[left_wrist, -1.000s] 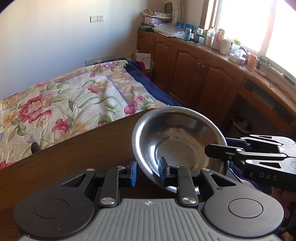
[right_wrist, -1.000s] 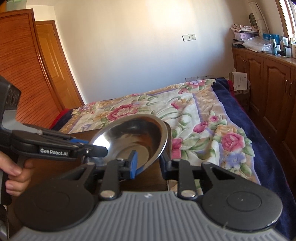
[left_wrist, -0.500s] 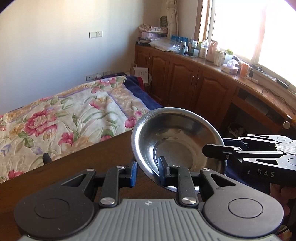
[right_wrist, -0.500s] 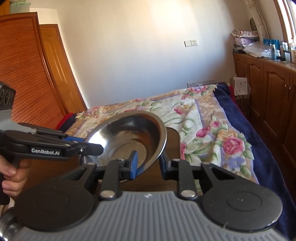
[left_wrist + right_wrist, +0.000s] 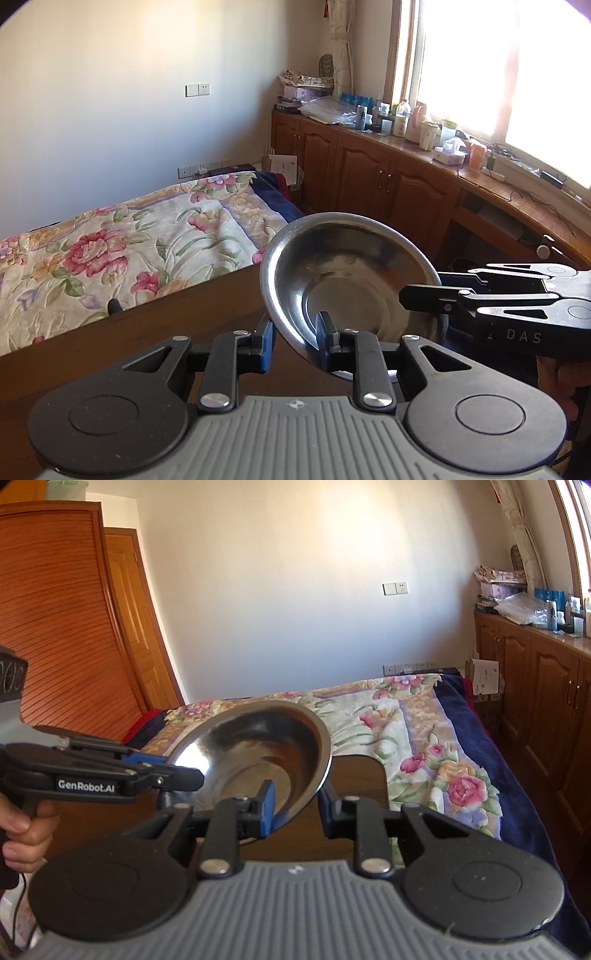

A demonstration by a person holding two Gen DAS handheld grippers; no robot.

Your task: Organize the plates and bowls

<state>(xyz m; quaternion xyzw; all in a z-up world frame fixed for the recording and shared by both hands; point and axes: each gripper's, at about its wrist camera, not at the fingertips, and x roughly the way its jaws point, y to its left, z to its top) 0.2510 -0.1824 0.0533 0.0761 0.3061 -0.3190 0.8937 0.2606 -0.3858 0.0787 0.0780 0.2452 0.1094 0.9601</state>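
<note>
Steel bowl (image 5: 347,280) between both hand-held grippers

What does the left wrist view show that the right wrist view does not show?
Only the left wrist view shows the bright window and the hand holding the right claw. Only the right wrist view shows the wooden door. Both show the steel bowl, gripped at its rim by both claws, and the flowered bed cover.

Both wrist cameras look close along their fingers at the shared steel bowl (image 5: 351,280), bed (image 5: 406,738) probably beyond.
</note>
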